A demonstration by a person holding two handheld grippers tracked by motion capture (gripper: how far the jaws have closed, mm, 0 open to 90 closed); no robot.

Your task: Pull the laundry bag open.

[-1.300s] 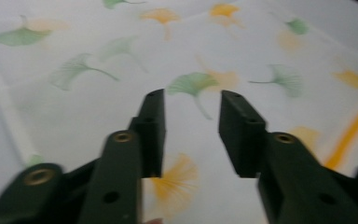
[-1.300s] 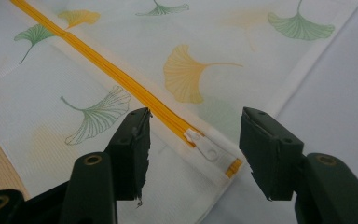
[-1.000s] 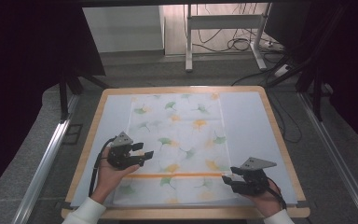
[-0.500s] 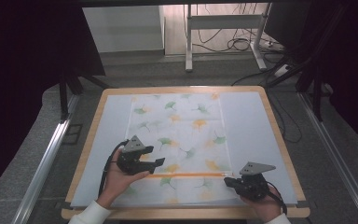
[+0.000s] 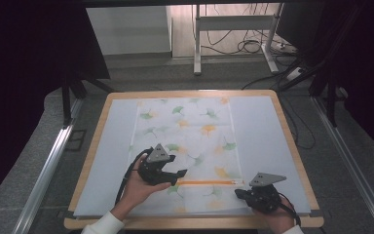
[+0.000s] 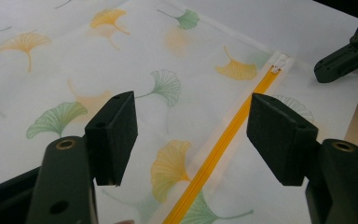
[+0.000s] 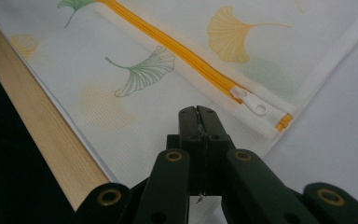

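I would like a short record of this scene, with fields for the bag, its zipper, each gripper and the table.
bag: white mesh bag with a green and orange leaf print, lying flat
zipper: orange, runs across the near part; white pull at its right end
left gripper: open, over the zipper's left part, nothing between the pads
right gripper: shut on the bag's edge, just beside the pull
table: wooden rim, pale sheet under the bag

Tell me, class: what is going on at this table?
A person holds a claw in each hand over a mesh bag printed with ginkgo leaves. The right claw is shut on the bag's fabric near the white zipper pull. The left claw, open, has just been widening above the orange zipper.
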